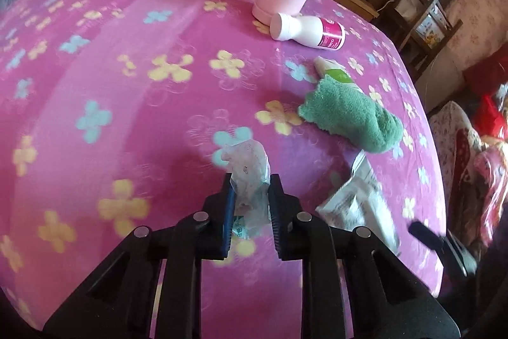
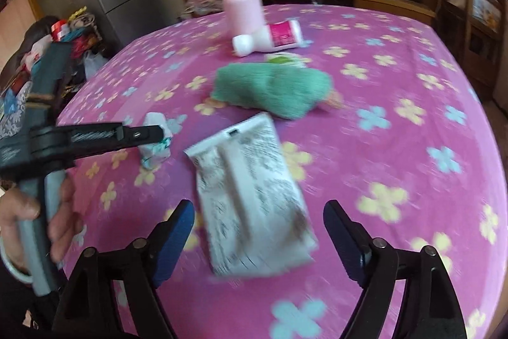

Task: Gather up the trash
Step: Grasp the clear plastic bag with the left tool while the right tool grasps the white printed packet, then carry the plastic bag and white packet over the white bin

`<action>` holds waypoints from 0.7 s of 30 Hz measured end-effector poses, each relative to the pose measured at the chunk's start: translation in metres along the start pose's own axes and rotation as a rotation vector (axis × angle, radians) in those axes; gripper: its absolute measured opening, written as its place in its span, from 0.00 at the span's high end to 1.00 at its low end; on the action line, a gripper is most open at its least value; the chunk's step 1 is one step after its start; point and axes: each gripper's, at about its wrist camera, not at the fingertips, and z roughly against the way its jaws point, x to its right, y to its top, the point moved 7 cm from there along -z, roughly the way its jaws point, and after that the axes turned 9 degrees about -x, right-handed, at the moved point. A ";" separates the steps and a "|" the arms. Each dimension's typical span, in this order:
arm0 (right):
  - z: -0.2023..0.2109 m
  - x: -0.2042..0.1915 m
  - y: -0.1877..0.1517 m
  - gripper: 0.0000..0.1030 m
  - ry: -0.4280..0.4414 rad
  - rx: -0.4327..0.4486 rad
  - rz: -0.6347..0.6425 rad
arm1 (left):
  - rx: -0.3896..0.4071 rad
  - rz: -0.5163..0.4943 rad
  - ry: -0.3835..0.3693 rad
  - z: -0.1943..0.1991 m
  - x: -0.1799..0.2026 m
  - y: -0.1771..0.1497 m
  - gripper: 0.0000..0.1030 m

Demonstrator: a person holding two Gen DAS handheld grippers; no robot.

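Left wrist view shows the left claw point(image 1: 250, 183) squeezed tight on a crumpled clear wrapper point(image 1: 249, 162), just above the pink flowered table point(image 1: 127, 104). Right wrist view shows the right claw point(image 2: 258, 212) wide open with nothing in it, its tips on either side of a flat white packet point(image 2: 250, 196) lying on the table. Farther back stand a pink bottle point(image 2: 243, 2) with its lid on, a white bottle point(image 2: 270, 37) lying on its side with its cap on, and a green cloth point(image 2: 273, 88) partly covering a small tube point(image 1: 333, 70).
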 end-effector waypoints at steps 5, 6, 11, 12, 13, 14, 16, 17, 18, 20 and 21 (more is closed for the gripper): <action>-0.031 -0.013 0.004 0.21 -0.079 -0.051 0.069 | -0.002 -0.038 0.001 0.015 -0.002 -0.016 0.85; -0.031 -0.014 0.003 0.26 -0.096 -0.055 0.076 | -0.002 -0.045 -0.001 0.017 0.000 -0.019 0.85; -0.015 -0.012 -0.013 0.45 -0.128 -0.039 0.075 | 0.020 -0.110 -0.001 0.026 0.021 -0.036 0.85; -0.008 -0.010 -0.017 0.46 -0.121 -0.025 0.064 | 0.020 -0.117 -0.009 0.027 0.025 -0.039 0.85; 0.004 -0.007 -0.022 0.46 -0.114 -0.004 0.048 | 0.018 -0.123 -0.023 0.028 0.031 -0.043 0.85; 0.011 -0.004 -0.025 0.46 -0.111 0.007 0.037 | 0.018 -0.128 -0.031 0.029 0.037 -0.046 0.85; 0.029 0.002 -0.036 0.46 -0.103 0.031 0.011 | 0.017 -0.148 -0.038 0.029 0.051 -0.052 0.85; 0.039 0.006 -0.041 0.46 -0.107 0.043 -0.003 | 0.014 -0.158 -0.041 0.028 0.057 -0.055 0.85; 0.047 0.011 -0.046 0.46 -0.114 0.050 -0.015 | 0.011 -0.169 -0.044 0.028 0.064 -0.058 0.85; 0.061 0.020 -0.057 0.46 -0.119 0.067 -0.046 | 0.008 -0.201 -0.051 0.026 0.082 -0.066 0.85; 0.066 0.024 -0.061 0.46 -0.120 0.073 -0.058 | 0.008 -0.211 -0.053 0.026 0.088 -0.068 0.85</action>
